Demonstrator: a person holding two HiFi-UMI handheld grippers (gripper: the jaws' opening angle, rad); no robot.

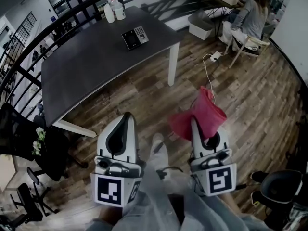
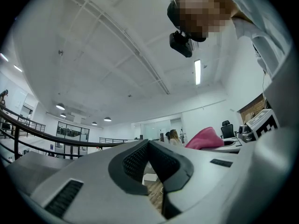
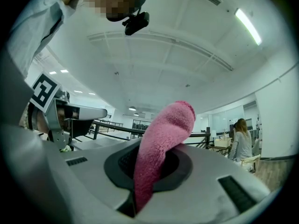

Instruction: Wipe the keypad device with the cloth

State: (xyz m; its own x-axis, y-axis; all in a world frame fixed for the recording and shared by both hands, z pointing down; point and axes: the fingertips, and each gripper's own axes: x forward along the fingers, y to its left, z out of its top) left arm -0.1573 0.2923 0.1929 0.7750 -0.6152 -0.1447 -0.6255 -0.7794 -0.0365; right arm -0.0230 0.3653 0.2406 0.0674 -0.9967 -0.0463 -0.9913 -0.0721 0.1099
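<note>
The keypad device (image 1: 134, 36), dark with a grid of pale keys, lies on the far part of the grey table (image 1: 86, 66). Both grippers are held low over the wooden floor, well short of the table. My right gripper (image 1: 194, 122) is shut on a pink cloth (image 1: 203, 113), which bunches out beyond its tips. In the right gripper view the cloth (image 3: 161, 148) stands up between the jaws of the right gripper (image 3: 156, 164). My left gripper (image 1: 128, 116) is shut with nothing in it. Its tips meet in the left gripper view, where the left gripper (image 2: 148, 143) points upward.
Two white bottles (image 1: 114, 9) stand at the table's far edge. A person (image 1: 251, 17) sits on a chair at the back right, beside a white box (image 1: 200, 29) and a cable (image 1: 210, 61) on the floor. Black office chairs (image 1: 33, 148) stand at the left.
</note>
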